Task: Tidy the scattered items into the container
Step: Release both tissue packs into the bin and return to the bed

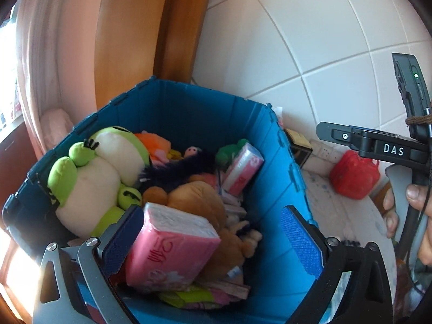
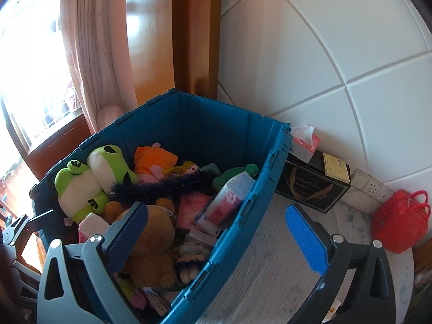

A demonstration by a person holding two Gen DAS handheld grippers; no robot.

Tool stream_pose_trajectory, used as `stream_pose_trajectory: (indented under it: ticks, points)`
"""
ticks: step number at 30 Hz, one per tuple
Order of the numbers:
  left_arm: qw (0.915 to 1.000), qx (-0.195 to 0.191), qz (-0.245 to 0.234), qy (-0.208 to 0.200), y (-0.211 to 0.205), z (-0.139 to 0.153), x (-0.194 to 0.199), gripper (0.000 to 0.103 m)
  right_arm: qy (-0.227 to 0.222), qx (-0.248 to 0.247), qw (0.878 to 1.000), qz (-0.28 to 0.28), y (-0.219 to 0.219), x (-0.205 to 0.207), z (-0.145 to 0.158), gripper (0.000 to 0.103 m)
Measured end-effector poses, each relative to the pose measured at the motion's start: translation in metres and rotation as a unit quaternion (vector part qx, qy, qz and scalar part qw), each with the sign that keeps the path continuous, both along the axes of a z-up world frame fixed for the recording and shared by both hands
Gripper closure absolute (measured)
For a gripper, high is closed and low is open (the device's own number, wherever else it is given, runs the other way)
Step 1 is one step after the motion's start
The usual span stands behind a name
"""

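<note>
Hanging over the near end of the blue container [image 1: 205, 113], the left claw [image 1: 213, 232] stands with jaws spread wide; a pink tissue pack [image 1: 172, 251] lies between its blue pads, close against the left pad and clear of the right one, resting on the heap below and not pinched. The right claw [image 2: 224, 232] is likewise fully spread and holds nothing, its left finger over the container's near right wall, its right finger over the pale counter [image 2: 270, 264] outside it.

Contents of the container, near to far:
- brown plush bear [image 2: 151, 245], under and just past the tissue pack;
- small beige plush toy [image 2: 189, 259], right of the bear;
- flat pink and yellow packets [image 1: 205, 294] on the floor of the container;
- second tissue pack [image 1: 243, 170], tilted against the right wall;
- green and white frog plush [image 1: 91, 178], against the left wall;
- dark fuzzy toy [image 2: 162, 186], lying across the middle;
- orange plush [image 2: 154, 162] and small green plush [image 2: 235, 175], toward the far wall.

Outside the container, on the counter to its right:
- black box [image 2: 310, 189], touching the container's far right corner, with an opened tissue pack [image 2: 305, 140] on top;
- white power strip [image 2: 370, 186], at the tiled wall [image 2: 324, 54];
- red handbag [image 2: 399, 224], far right.

A hand [image 1: 415, 216] grips the right claw's handle in the left wrist view.
</note>
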State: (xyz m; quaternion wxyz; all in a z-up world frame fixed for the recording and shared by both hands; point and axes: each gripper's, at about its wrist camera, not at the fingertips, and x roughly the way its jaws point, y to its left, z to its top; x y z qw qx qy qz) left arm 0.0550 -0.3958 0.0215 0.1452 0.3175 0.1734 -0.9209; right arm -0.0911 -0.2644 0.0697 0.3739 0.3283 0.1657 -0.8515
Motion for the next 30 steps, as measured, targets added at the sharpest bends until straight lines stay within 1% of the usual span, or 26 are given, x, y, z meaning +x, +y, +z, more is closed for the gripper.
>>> stream_pose_trajectory:
  ticks: [4, 7, 11, 16, 19, 30]
  points:
    - [0.9995, -0.002, -0.031, 0.001, 0.037, 0.003, -0.003, 0.001, -0.020, -0.011, 0.999, -0.024, 0.053, 0.009, -0.007, 0.000]
    - [0.9988, -0.009, -0.049, 0.001, 0.059, 0.005, -0.010, 0.001, -0.019, -0.010, 0.999, -0.043, 0.095, 0.019, -0.015, 0.000]
    - [0.9980, -0.014, -0.061, 0.002, 0.095, 0.013, -0.019, 0.001, -0.030, -0.018, 0.997, -0.071, 0.151, 0.027, -0.022, 0.000]
    - [0.9967, -0.022, -0.078, 0.004, 0.148, 0.023, -0.029, 0.001, -0.029, -0.026, 0.994, -0.101, 0.218, 0.033, -0.025, 0.000]
    - [0.9960, -0.028, -0.085, 0.001, 0.182, 0.028, -0.031, 0.001, -0.035, -0.032, 0.992, -0.114, 0.257, 0.035, -0.028, 0.000]
    - [0.9918, -0.044, -0.117, -0.025, 0.303, 0.025, -0.049, 0.001, -0.048, -0.051, 0.987, -0.143, 0.383, 0.035, -0.040, 0.000]
